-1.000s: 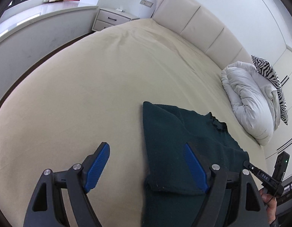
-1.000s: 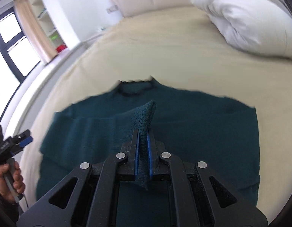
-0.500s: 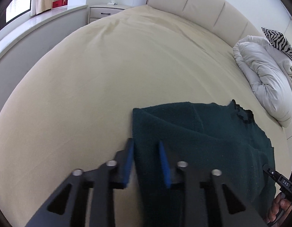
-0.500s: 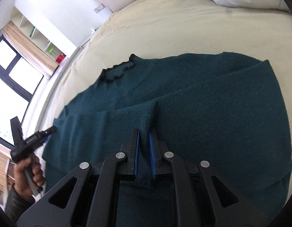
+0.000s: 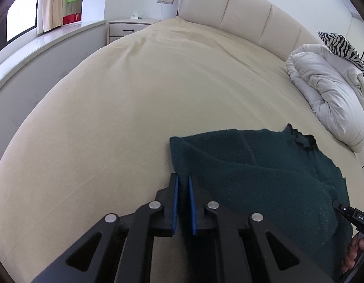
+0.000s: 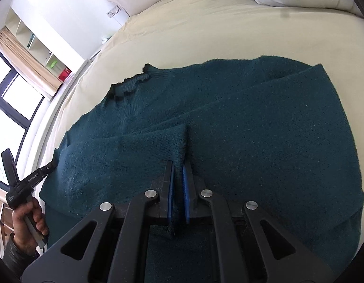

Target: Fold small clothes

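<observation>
A dark teal knit sweater (image 6: pixel 241 122) lies on the beige bed (image 5: pixel 134 89), collar (image 6: pixel 131 85) toward the headboard, both sleeves folded across the body. My left gripper (image 5: pixel 182 181) is shut on the sweater's left edge (image 5: pixel 179 155). My right gripper (image 6: pixel 178 167) is shut on the end of a folded sleeve (image 6: pixel 158 146), low against the sweater's middle. The left gripper also shows in the right wrist view (image 6: pixel 49 165), at the sweater's left side.
A white duvet (image 5: pixel 328 89) with a zebra-print pillow (image 5: pixel 342 44) is piled at the bed's right near the padded headboard (image 5: pixel 241 21). A nightstand (image 5: pixel 127 28) and a window ledge (image 5: pixel 40 44) stand to the left.
My left gripper has closed from wide open onto the sweater's left edge. My right gripper has lowered the held sleeve flat onto the sweater's body.
</observation>
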Demonstrator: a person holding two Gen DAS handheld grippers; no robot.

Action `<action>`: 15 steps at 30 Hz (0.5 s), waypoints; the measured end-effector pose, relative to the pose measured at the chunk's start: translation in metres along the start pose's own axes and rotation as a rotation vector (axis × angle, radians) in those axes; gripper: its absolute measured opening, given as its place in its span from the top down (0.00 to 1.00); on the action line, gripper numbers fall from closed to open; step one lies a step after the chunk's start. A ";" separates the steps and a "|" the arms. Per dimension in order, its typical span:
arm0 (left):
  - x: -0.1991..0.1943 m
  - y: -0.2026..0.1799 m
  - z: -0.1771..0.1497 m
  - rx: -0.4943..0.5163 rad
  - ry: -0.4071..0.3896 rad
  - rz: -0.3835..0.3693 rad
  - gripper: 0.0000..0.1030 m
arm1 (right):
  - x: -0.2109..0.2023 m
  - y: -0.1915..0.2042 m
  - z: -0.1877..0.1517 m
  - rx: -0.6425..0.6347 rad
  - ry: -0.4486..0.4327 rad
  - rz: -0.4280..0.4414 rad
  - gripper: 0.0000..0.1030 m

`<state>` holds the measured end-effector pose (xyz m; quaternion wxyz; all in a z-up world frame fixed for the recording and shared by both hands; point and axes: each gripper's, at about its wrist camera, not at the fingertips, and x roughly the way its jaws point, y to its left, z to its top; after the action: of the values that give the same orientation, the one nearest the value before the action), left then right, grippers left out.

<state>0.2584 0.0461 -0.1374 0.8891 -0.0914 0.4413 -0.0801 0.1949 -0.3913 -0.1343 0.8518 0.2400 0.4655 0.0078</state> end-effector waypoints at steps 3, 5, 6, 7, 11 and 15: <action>-0.027 -0.004 -0.008 0.023 -0.010 -0.025 0.68 | -0.008 -0.002 -0.001 0.033 0.002 0.045 0.90; -0.042 -0.008 -0.018 0.035 -0.012 -0.031 0.42 | -0.017 -0.005 -0.004 0.061 -0.002 0.064 0.85; -0.046 -0.010 -0.022 0.044 -0.021 -0.026 0.37 | -0.022 -0.005 -0.007 0.065 -0.008 0.079 0.83; -0.050 -0.012 -0.028 0.061 -0.023 -0.019 0.37 | -0.026 -0.004 -0.010 0.061 -0.012 0.087 0.75; -0.027 -0.014 -0.041 0.077 0.067 -0.012 0.68 | -0.023 0.010 -0.020 0.013 0.020 0.083 0.60; -0.024 -0.013 -0.046 0.073 0.062 -0.015 0.84 | -0.013 0.026 -0.026 -0.087 0.048 -0.036 0.71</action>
<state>0.2065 0.0344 -0.1428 0.8770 -0.0596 0.4648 -0.1058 0.1724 -0.3612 -0.1245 0.8500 0.1941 0.4894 0.0183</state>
